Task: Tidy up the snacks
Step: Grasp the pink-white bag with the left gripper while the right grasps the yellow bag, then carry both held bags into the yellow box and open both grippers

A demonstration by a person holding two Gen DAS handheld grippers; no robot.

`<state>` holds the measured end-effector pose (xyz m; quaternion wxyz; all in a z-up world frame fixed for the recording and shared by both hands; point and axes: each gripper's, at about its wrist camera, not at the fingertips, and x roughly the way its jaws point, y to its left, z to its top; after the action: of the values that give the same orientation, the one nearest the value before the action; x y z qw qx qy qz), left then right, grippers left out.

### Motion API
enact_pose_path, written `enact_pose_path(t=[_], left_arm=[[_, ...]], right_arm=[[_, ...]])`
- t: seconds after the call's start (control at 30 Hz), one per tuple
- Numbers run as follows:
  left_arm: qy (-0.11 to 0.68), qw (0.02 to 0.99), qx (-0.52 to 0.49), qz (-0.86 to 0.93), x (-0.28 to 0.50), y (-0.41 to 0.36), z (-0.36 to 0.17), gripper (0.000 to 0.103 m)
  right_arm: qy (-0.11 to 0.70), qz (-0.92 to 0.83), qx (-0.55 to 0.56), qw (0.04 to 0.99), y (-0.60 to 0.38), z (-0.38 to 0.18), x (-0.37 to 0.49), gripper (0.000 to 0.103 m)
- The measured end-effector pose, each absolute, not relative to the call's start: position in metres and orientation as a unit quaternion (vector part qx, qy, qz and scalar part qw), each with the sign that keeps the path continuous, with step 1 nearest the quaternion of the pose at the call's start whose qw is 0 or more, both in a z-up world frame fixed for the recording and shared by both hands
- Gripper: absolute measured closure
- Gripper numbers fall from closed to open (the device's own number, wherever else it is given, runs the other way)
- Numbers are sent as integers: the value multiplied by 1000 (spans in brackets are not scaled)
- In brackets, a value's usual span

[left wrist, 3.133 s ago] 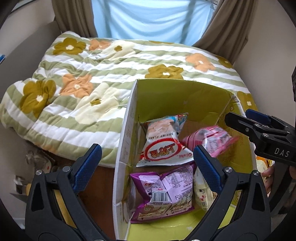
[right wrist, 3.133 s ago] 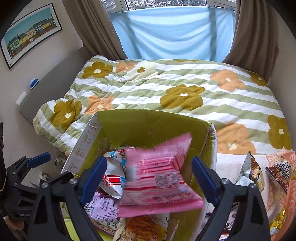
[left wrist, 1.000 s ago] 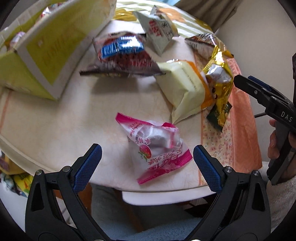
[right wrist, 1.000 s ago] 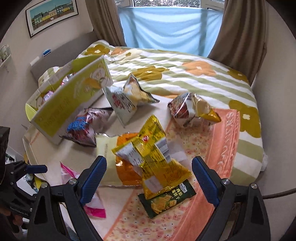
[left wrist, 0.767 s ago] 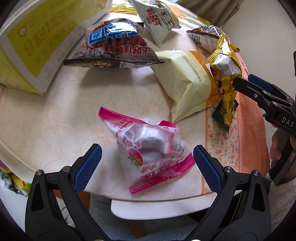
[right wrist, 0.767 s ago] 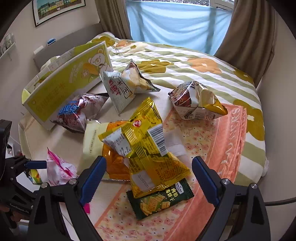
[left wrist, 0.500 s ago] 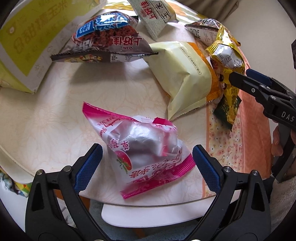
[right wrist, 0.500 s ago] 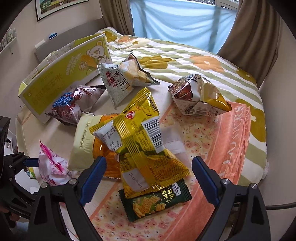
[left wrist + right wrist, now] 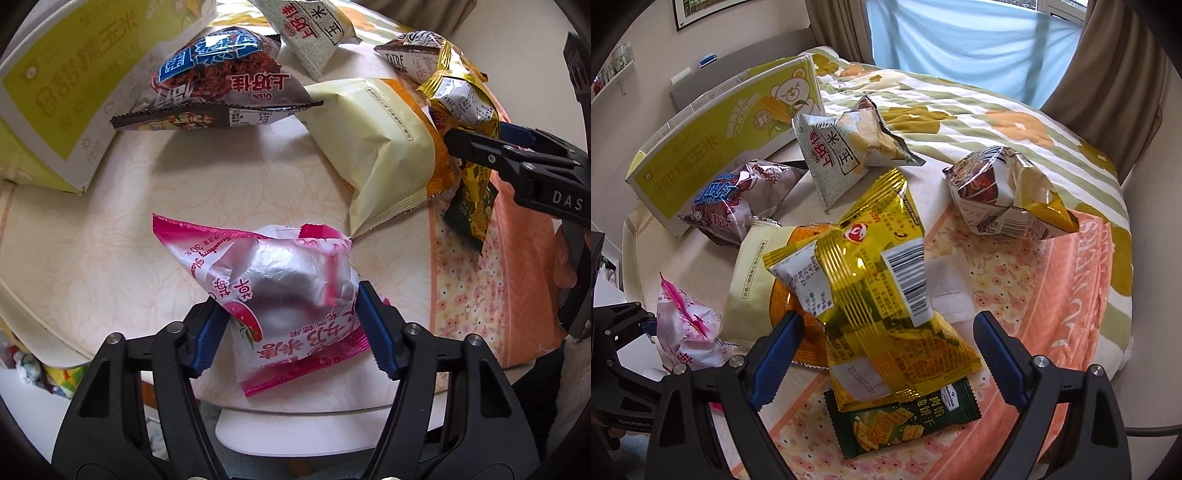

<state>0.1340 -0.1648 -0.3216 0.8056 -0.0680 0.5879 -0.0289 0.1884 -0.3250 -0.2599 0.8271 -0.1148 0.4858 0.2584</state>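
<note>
My left gripper point(image 9: 291, 328) is shut on a pink and silver strawberry snack bag point(image 9: 273, 280) at the near edge of the table; the bag also shows in the right wrist view point(image 9: 687, 325). My right gripper point(image 9: 886, 362) is open, its fingers on either side of a gold snack bag point(image 9: 879, 295) that lies on a green cracker packet point(image 9: 905, 424). The yellow-green cardboard box point(image 9: 713, 155) stands at the far left of the table.
A brown Oishi bag point(image 9: 218, 85), a cream and orange bag point(image 9: 384, 144), a grey-green bag point(image 9: 842, 151) and a gold and white bag point(image 9: 1001, 192) lie on the cream tablecloth point(image 9: 110, 221). A peach floral cloth point(image 9: 1052, 295) covers the right side. A flowered bed lies behind.
My left gripper moved from over the box down to the pink bag and closed on it. My right gripper released a pink bag into the box and came over the gold bag.
</note>
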Motion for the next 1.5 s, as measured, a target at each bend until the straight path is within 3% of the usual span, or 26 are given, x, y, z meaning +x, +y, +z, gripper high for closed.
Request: enact_pose_path(t=[0.2,0.27,0.57,0.93,1.5], left_arm=[[585,807,-74,-32,132,-155,-317,52],[584,808,-72,-35,131,-155,-316,54],[577,812,-76,-45,126,-146,-306,62],[550,830,-79,-57,121,-130,-268,63],[427,899,-72,-68,132,-68,-133,63]], right_arm=[[496,254,-112,823,-323,-264,194,30],[496,254,-114,822,-323,-264,193,40],[486,248,-123,829,-325,-256,185,55],[471,225,-113,846,-328,-223,171,59],[394,228,-90,886,-265,-115,146,60]])
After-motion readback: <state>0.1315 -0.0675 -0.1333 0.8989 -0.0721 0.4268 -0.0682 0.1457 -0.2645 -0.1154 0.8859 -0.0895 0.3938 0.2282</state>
